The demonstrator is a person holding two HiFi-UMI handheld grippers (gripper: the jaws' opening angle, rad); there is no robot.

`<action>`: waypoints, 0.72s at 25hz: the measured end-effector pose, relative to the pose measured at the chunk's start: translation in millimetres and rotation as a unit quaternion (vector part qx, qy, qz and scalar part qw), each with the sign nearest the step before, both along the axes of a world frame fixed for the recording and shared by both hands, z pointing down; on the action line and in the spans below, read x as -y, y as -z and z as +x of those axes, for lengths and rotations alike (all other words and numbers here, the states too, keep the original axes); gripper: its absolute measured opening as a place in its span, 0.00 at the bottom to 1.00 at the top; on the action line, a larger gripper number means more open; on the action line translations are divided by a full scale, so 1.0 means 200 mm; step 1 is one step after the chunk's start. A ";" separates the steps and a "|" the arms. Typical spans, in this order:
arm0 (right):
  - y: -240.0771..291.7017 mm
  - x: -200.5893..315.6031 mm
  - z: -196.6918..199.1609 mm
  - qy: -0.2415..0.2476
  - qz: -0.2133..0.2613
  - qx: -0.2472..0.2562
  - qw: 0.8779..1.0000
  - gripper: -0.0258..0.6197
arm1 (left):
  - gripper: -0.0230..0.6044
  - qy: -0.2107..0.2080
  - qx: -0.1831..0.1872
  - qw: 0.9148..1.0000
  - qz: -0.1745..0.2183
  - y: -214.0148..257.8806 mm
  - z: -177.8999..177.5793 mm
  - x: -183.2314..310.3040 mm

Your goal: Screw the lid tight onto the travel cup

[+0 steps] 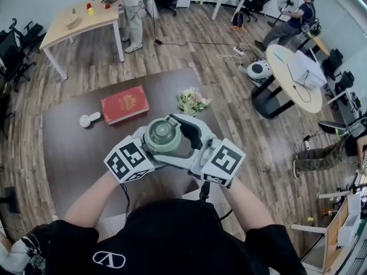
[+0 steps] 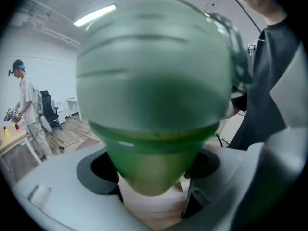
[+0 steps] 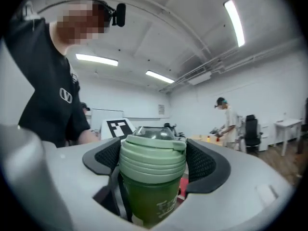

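I hold a green travel cup (image 1: 163, 136) in the air over the dark table (image 1: 74, 153), between both grippers. In the left gripper view its translucent green body (image 2: 154, 105) fills the picture, and the narrower lower part sits between the dark pads of my left gripper (image 2: 153, 177), which is shut on it. In the right gripper view the ribbed pale green lid (image 3: 153, 158) sits on the cup body (image 3: 151, 198). My right gripper (image 3: 153, 165) is shut on that lid, a pad against each side. In the head view the left gripper (image 1: 150, 152) and right gripper (image 1: 182, 142) meet around the cup.
On the table lie a red book (image 1: 124, 103), a small white round object (image 1: 87, 120) and a bunch of flowers (image 1: 192, 101). Farther off stand a wooden table (image 1: 74, 22), a round table (image 1: 295, 73), office chairs, and other people.
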State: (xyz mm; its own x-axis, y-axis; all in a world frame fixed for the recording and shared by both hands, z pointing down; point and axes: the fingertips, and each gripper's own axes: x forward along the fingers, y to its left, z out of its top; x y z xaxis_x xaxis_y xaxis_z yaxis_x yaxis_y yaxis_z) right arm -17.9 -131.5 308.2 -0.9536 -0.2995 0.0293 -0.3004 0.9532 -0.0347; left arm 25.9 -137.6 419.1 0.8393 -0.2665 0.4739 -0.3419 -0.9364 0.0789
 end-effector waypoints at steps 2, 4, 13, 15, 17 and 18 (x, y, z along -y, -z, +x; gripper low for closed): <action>-0.01 0.05 0.01 -0.107 -0.015 0.000 0.994 0.71 | 0.66 0.025 -0.003 1.000 0.002 0.00 -0.01 0.04; -0.02 0.09 0.04 -0.211 -0.029 -0.004 0.977 0.71 | 0.66 0.043 -0.001 0.999 0.008 -0.01 -0.01 0.07; -0.05 0.08 0.08 -0.272 -0.033 0.000 0.962 0.72 | 0.66 0.039 -0.023 0.999 -0.008 -0.03 0.05 0.05; -0.02 0.05 0.07 -0.184 -0.026 0.008 0.983 0.72 | 0.66 0.015 -0.035 0.999 -0.020 -0.01 0.04 0.01; 0.00 0.01 0.07 -0.086 -0.014 0.011 0.996 0.73 | 0.66 -0.019 -0.039 0.999 -0.028 0.01 0.04 -0.03; 0.01 -0.01 0.07 -0.040 -0.008 0.008 0.999 0.73 | 0.66 -0.036 -0.034 0.998 -0.028 0.02 0.05 -0.06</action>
